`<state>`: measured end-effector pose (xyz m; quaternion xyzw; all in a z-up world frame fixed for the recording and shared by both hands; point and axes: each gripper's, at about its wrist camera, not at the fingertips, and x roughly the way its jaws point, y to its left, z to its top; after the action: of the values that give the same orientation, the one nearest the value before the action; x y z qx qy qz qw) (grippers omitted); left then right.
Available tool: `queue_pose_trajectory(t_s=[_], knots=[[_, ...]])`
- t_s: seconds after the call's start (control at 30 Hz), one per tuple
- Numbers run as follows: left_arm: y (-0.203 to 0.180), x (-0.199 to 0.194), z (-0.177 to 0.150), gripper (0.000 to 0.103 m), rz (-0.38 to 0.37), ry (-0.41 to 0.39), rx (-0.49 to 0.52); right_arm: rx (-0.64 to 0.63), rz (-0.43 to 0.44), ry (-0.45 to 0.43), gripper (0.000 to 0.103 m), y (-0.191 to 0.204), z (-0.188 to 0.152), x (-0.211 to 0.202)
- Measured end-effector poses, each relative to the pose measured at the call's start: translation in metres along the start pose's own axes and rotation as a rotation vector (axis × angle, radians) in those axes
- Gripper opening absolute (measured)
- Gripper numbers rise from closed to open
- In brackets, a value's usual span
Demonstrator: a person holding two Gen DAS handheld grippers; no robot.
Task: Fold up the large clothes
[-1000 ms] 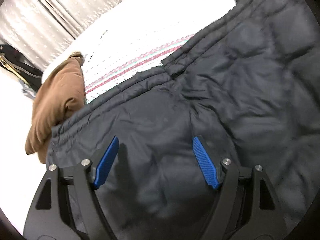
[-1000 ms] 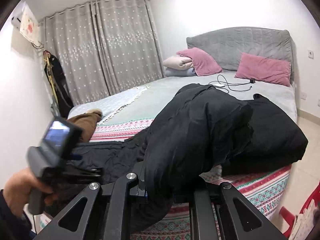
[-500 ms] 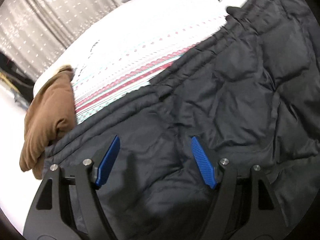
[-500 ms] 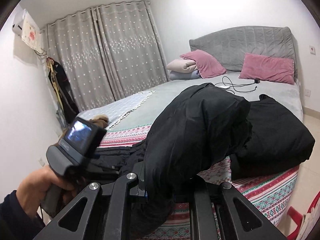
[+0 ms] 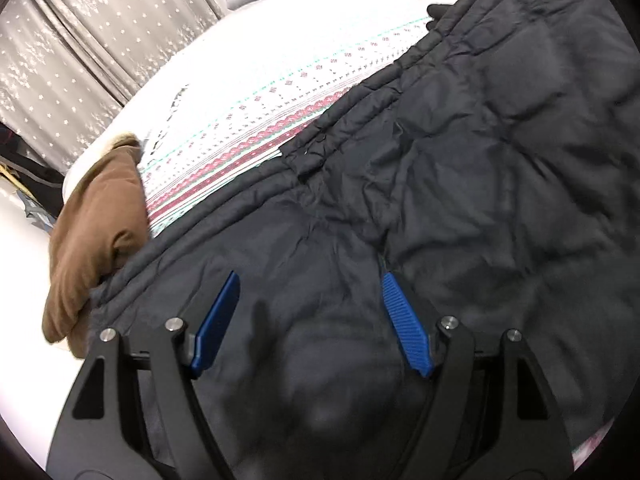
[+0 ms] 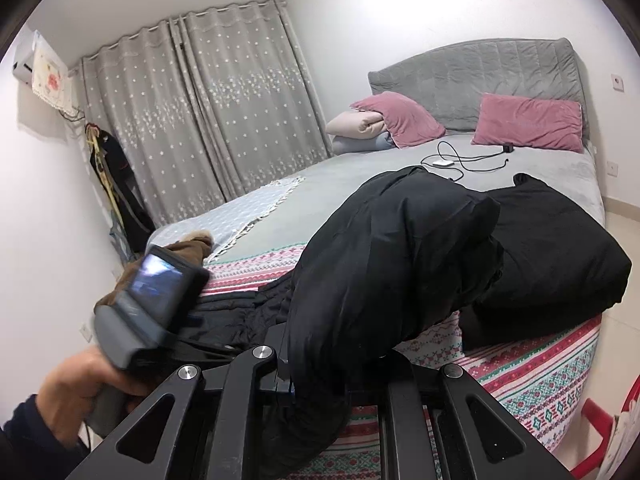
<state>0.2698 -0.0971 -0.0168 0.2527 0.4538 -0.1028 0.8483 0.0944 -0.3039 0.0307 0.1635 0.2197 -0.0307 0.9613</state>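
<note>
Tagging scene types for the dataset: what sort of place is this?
A home bedroom, most likely. A bed with a grey padded headboard and pink pillows fills the room, grey star-patterned curtains cover the far wall, and a black puffy jacket lies across the patterned bedspread.

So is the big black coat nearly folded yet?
Partly. The black padded coat is spread over the bed, one part lifted. The right gripper pinches that raised part; the open left gripper hovers over it empty. Laying it down and tidying remain.
</note>
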Motion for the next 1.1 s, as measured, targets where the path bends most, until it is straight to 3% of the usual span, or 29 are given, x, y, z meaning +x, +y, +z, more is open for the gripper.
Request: queue_pose_trajectory(t_s=[0.17,0.3,0.47,0.67,0.83,0.97,1.1], knots=[[-0.032,-0.012,-0.043,0.075,-0.066,0.05,0.074,0.002,0.004,0.0,0.014,-0.001,0.0,-0.001],[-0.061,-0.008,-0.059,0.075,0.016,0.027,0.164,0.003,0.016,0.016,0.014,-0.001,-0.001,0.001],[-0.046,-0.023,-0.065,0.075,-0.064,0.03,0.076,-0.013,-0.006,0.007,0.014,0.004,0.001,0.0],[-0.061,-0.063,-0.095,0.075,-0.134,-0.023,0.114,0.002,-0.011,0.01,0.014,-0.001,0.0,-0.003],[-0.083,-0.049,-0.111,0.075,-0.097,-0.024,0.157,0.009,0.011,0.025,0.014,0.003,-0.003,0.0],[-0.06,-0.049,-0.108,0.075,-0.163,-0.008,0.065,-0.035,-0.018,0.002,0.014,0.016,-0.002,-0.002],[-0.056,-0.075,-0.119,0.075,-0.13,-0.071,0.065,-0.037,-0.023,-0.008,0.014,0.014,-0.002,-0.005]])
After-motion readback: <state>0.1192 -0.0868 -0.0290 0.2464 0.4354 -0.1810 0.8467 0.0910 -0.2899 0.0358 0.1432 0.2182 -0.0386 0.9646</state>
